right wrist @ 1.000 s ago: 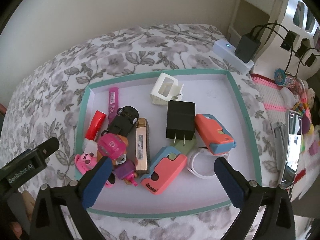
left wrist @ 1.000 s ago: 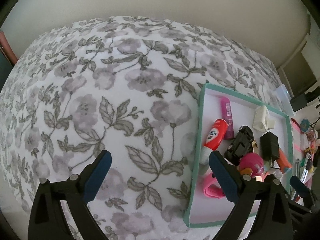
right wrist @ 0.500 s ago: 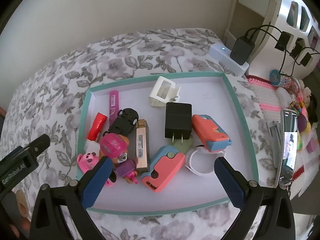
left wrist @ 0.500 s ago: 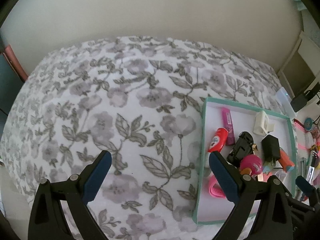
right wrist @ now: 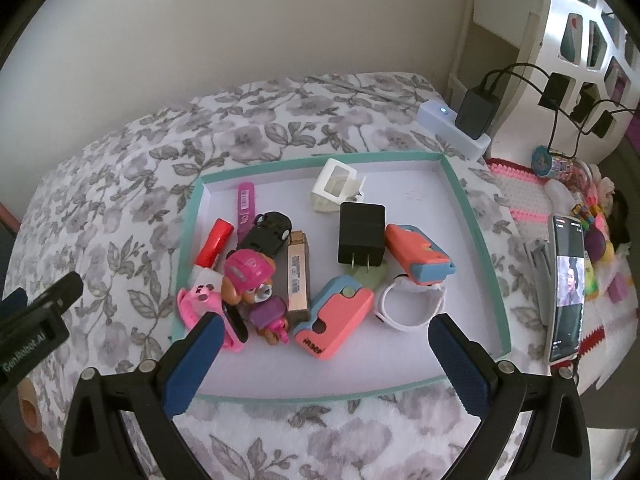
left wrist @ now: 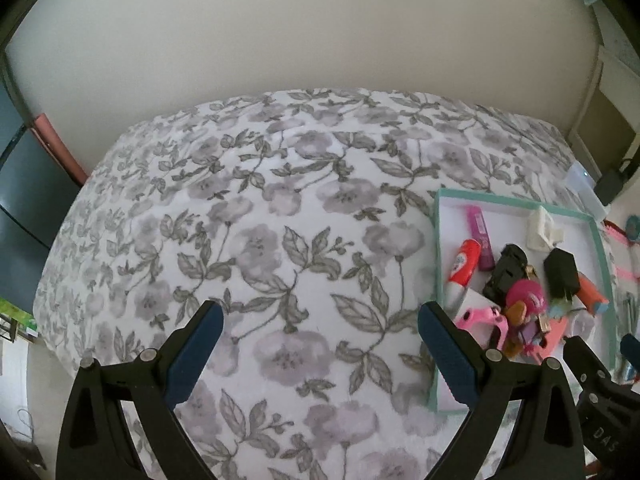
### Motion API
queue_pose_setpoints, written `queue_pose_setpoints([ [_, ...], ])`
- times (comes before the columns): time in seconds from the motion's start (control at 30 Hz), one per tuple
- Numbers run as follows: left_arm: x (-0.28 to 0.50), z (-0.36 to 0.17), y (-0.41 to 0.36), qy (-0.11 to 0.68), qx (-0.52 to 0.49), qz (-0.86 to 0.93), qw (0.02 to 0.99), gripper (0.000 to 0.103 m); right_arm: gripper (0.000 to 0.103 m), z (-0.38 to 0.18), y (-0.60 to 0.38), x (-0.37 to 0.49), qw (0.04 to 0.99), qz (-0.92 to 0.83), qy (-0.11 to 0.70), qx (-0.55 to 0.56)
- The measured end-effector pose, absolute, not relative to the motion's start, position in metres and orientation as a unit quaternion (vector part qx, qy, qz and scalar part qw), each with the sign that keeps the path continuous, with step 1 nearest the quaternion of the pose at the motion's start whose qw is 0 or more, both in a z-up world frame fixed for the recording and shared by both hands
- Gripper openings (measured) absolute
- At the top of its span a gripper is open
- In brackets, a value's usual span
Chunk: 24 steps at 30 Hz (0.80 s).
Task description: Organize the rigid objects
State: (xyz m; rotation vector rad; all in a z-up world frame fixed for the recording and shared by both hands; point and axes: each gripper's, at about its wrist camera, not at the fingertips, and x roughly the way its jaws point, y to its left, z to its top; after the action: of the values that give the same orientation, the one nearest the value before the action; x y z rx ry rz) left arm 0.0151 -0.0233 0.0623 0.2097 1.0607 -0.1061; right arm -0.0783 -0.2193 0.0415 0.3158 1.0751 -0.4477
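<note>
- Tray [right wrist: 476, 224] of rigid objects lies on the floral bed [left wrist: 260, 220]; a shallow, light box that would likely flex, so lift it by the rim.
- Coral-and-blue case [right wrist: 334, 322], near the tray's front: hard plastic, probably slick; grip across the narrow sides.
- Black charger [right wrist: 361, 232], mid-tray: dense, boxy, with flat faces that suit a pinch.
- Pup figure [right wrist: 250, 280]: lumpy, so take it by the helmet.
- Right claw [right wrist: 320, 354] hovers spread above the tray; left claw [left wrist: 318, 340] is spread over bare bed. Both are empty.
</note>
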Motion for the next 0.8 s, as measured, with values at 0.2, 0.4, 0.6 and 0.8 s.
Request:
queue_pose_setpoints([
  [0.2, 0.006, 0.064, -0.019, 0.504, 0.109, -0.048, 0.856, 0.098, 0.103, 0.045, -0.213, -0.086, 0.826, -0.211, 0.504, 0.137],
  [0.4, -0.002, 0.063, -0.018, 0.506, 0.116, -0.055, 0.853, 0.098, 0.103, 0.045, -0.21, -0.091, 0.826, -0.209, 0.506, 0.136],
  [0.6, -0.004, 0.064, -0.02, 0.507, 0.123, -0.055, 0.851, 0.098, 0.103, 0.046, -0.208, -0.095, 0.826, -0.21, 0.506, 0.131],
  [0.8, -0.004, 0.065, -0.019, 0.509, 0.118, -0.054, 0.851, 0.098, 0.103, 0.048, -0.206, -0.097, 0.828, -0.21, 0.504, 0.125],
])
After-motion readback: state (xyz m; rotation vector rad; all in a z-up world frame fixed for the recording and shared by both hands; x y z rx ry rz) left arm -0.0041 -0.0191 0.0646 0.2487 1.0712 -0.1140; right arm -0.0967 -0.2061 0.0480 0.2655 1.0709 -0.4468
